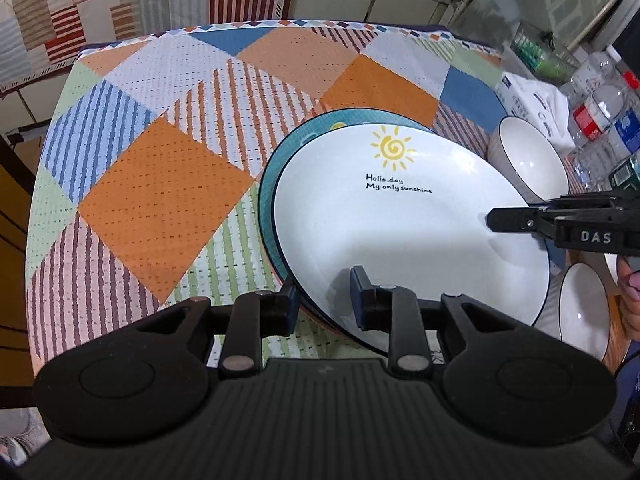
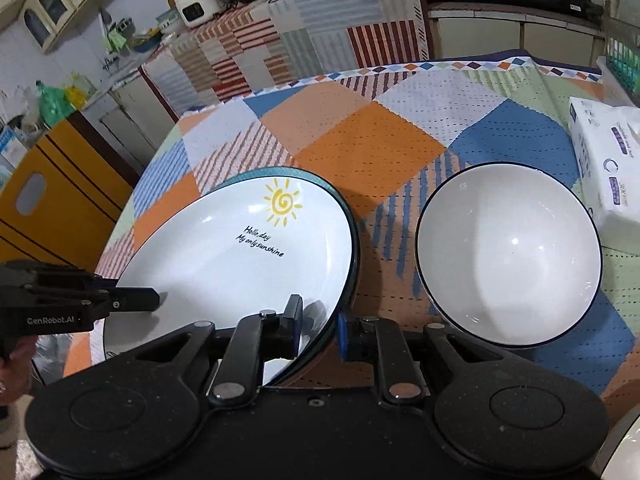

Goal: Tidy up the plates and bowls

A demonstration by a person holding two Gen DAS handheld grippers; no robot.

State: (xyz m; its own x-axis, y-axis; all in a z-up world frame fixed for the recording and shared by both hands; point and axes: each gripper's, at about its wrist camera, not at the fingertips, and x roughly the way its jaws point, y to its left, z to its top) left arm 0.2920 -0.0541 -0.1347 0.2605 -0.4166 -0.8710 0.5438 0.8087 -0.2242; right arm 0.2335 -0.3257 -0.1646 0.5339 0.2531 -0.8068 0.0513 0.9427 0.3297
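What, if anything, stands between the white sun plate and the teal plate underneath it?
Nothing visible does. The white sun plate overlaps the teal plate, whose rim peeks out beyond it. The left hand-held gripper and right hand-held gripper clamp the white rim.

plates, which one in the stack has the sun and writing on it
The white plate on top, printed with a yellow sun and black lettering. The teal plate beneath shows only its rim, so what it carries cannot be read.
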